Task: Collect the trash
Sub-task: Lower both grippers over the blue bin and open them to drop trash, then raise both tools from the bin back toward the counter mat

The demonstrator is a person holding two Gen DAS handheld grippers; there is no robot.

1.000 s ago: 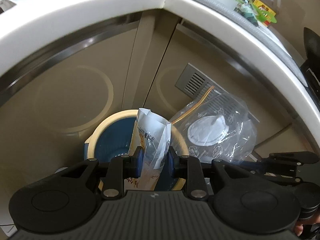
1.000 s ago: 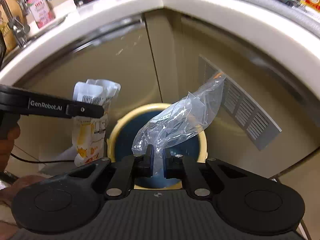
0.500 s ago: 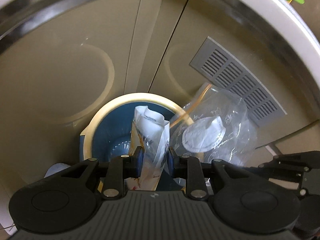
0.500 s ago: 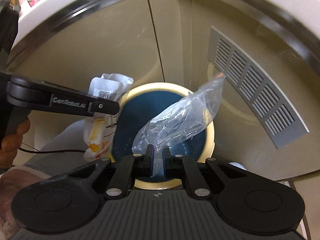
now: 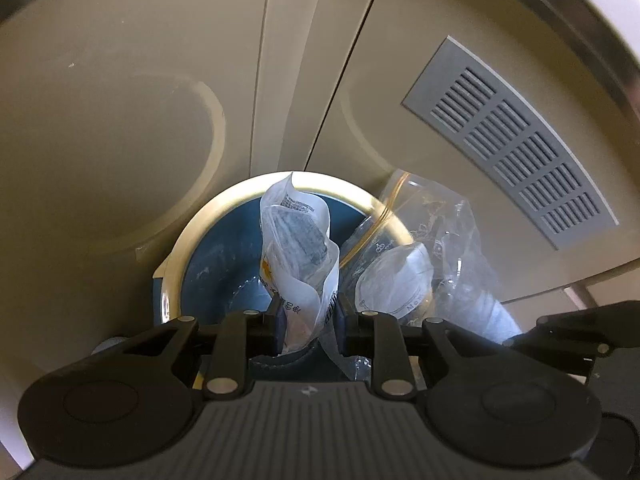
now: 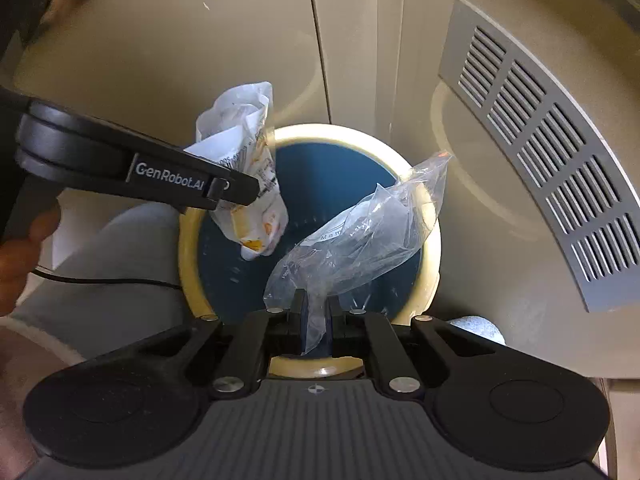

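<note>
A round bin [image 5: 188, 248] [image 6: 188, 248] with a cream rim and dark blue inside stands on the floor against beige cabinet doors. My left gripper [image 5: 308, 324] is shut on a crumpled white snack pouch [image 5: 296, 248] with yellow print, held over the bin's mouth. From the right wrist view that pouch [image 6: 248, 176] hangs over the bin's left rim, under the left gripper [image 6: 236, 192]. My right gripper [image 6: 315, 320] is shut on a clear plastic bag [image 6: 360, 236], which stretches up and right above the bin. The same clear bag [image 5: 416, 264], with an orange seal strip, hangs beside the pouch.
Beige cabinet doors [image 5: 120, 120] close in behind the bin. A grey vent grille [image 5: 508, 140] [image 6: 540, 152] sits in the right door. A hand [image 6: 20, 256] and a thin black cable [image 6: 100, 280] are at the left, over a grey trouser leg [image 6: 100, 280].
Both grippers have come down and closer to the bin with their loads; the counter top has left the views and the bin looks larger. Neither grip has altered.
</note>
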